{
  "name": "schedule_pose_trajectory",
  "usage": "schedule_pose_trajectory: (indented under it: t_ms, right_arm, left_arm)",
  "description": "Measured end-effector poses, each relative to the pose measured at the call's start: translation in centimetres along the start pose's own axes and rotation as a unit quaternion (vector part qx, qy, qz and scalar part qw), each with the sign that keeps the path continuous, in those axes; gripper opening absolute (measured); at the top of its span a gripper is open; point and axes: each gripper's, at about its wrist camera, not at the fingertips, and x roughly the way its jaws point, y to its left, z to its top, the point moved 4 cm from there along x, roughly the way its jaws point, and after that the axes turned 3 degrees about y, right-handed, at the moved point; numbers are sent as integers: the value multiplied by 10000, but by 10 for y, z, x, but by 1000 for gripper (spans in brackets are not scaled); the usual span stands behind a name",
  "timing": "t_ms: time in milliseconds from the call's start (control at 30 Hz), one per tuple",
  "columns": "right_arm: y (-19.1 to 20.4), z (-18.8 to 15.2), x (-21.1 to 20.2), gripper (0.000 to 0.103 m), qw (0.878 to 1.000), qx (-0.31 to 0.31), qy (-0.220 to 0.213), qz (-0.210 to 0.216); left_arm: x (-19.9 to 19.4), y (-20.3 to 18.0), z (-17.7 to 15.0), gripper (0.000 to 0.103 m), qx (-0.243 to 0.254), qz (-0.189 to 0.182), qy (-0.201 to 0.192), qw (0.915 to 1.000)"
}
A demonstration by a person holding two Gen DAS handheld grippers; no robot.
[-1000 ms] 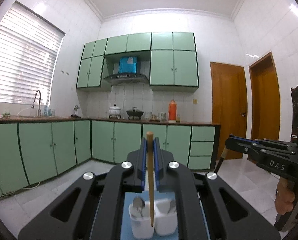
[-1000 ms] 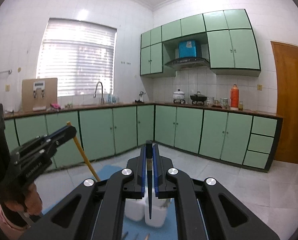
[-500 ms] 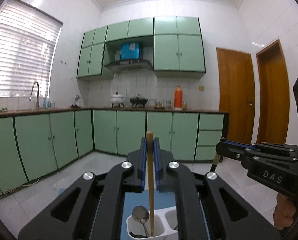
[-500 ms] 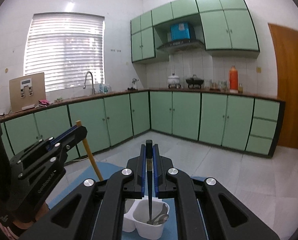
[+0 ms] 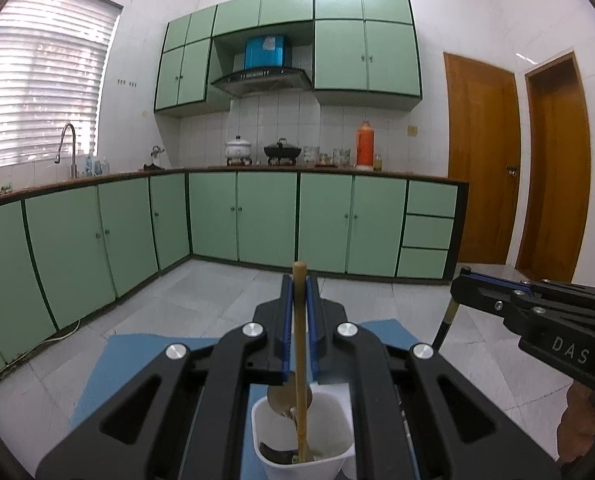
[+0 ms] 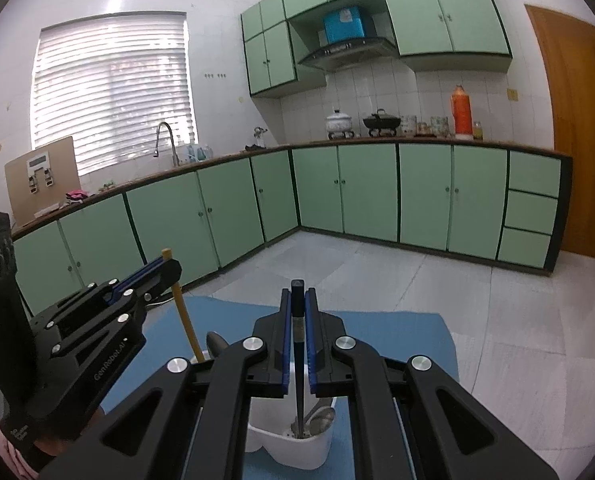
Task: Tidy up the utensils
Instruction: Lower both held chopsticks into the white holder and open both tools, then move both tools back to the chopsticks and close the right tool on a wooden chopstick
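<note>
Two joined white plastic utensil cups (image 6: 297,446) on a blue mat (image 6: 397,332) over pale floor tiles. In the left-wrist view, nearest cup (image 5: 303,438) holding one round metal spoon (image 5: 281,398) and something dark at the bottom, too dim to name. In the right-wrist view, right-hand cup holding at least two metal spoons (image 6: 321,420), exact count unclear.

Left gripper (image 5: 299,300) clamped on one long wooden stick (image 5: 300,360), upright, its lower end inside the nearest cup. Right gripper (image 6: 297,304) clamped on one thin dark-handled utensil (image 6: 298,352), upright, its lower end down among the spoons in the right-hand cup.

Two grippers, two cups, one mat.
</note>
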Motion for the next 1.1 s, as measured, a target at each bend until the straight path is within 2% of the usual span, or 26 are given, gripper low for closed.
schedule_pose_trajectory:
  t_ms: [133,233,267,333,400,467,533,633,867,1000,1100]
  right_arm:
    - [-4,-2,2,7,10000,59,-27,-70]
    - [-4,-2,2,7,9999,93,5,-105]
    - [-5,-2,1,12,9999,77,6,-155]
    - [-4,-3,-2,22,9997,38,0,-245]
    - [-5,-2,-9,38,9995,52,-86,-297]
    - [-5,-2,-19,49,9992,80,-220,-336]
    - [-3,-1,-30,54,9985,50,-362,-415]
    - [0,-2,-45,63,9973,-70,-506,-530]
    - [9,-23,-79,78,9958,-125,-685,-598]
    - [14,-50,-99,88,9945,-162,-749,-720]
    - [17,-75,-112,92,9937,-145,-728,-834]
  left_arm:
    - [4,3,-11,6,5,28,155,9999]
    - [4,6,-14,10,-12,40,238,9997]
    - [3,7,-14,14,-36,51,249,9997]
    - [-1,9,-12,29,-77,71,230,9997]
    - [-7,12,-10,34,-109,77,198,9997]
    - [-17,14,-8,45,-140,80,125,9998]
    - [-28,18,-5,58,-182,90,35,9998]
    - [-47,20,-2,69,-238,97,-64,9996]
    - [-90,25,-13,86,-329,151,-148,9992]
    - [-116,25,-35,90,-244,234,-34,9994]
    - [-130,24,-59,93,-181,220,166,9995]
